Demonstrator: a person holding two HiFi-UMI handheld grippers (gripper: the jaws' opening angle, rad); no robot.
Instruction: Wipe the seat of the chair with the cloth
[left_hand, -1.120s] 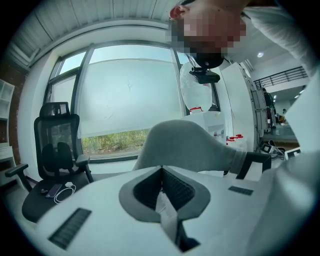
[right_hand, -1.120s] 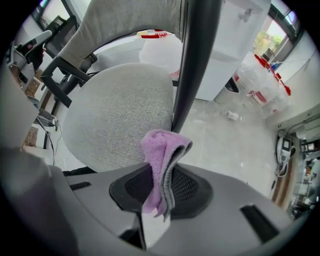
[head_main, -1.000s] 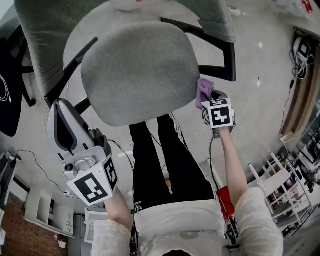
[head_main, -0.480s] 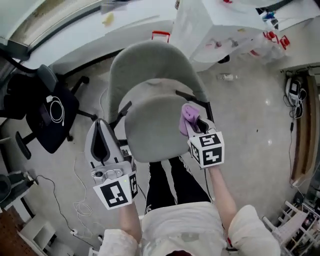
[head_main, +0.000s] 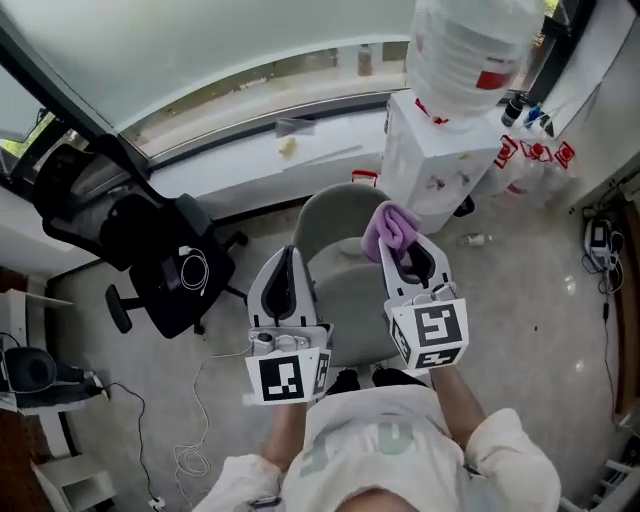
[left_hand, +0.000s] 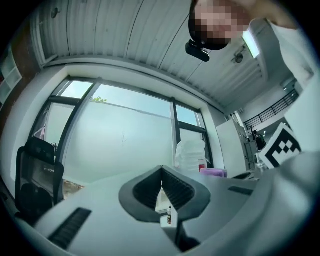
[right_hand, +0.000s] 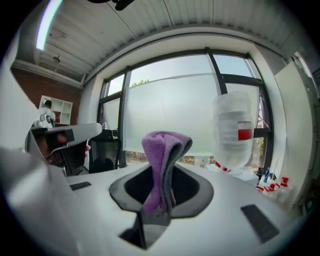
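Head view: the floor (head_main: 540, 300) takes up most of the scene, and it is bare to the right of the person. A long window ledge (head_main: 230, 130) closes off the far side. A white water dispenser (head_main: 440, 150) stands just beyond the grey chair (head_main: 345, 275) on the right. A black office chair (head_main: 150, 240) sits near it on the left, with a loose cable (head_main: 190, 450) trailing on the floor below.

The grey chair stands directly in front of the person, its seat showing between the two tools. The near edge and right side look the freest to work from, while the far and left sides are hemmed in.

Both tools are held above the seat, touching nothing, and their own views look out at the window rather than down at the chair. The left gripper (left_hand: 161, 172) is clenched on nothing, its jaw tips meeting. The right gripper (head_main: 412, 255) is clamped on the purple cloth (right_hand: 161, 150), which stands folded up out of the jaws.

The cloth is in hand but not on the seat, so no wiping is under way. The seat surface gives no sign of how much has been wiped, so it cannot be judged whether passes remain.
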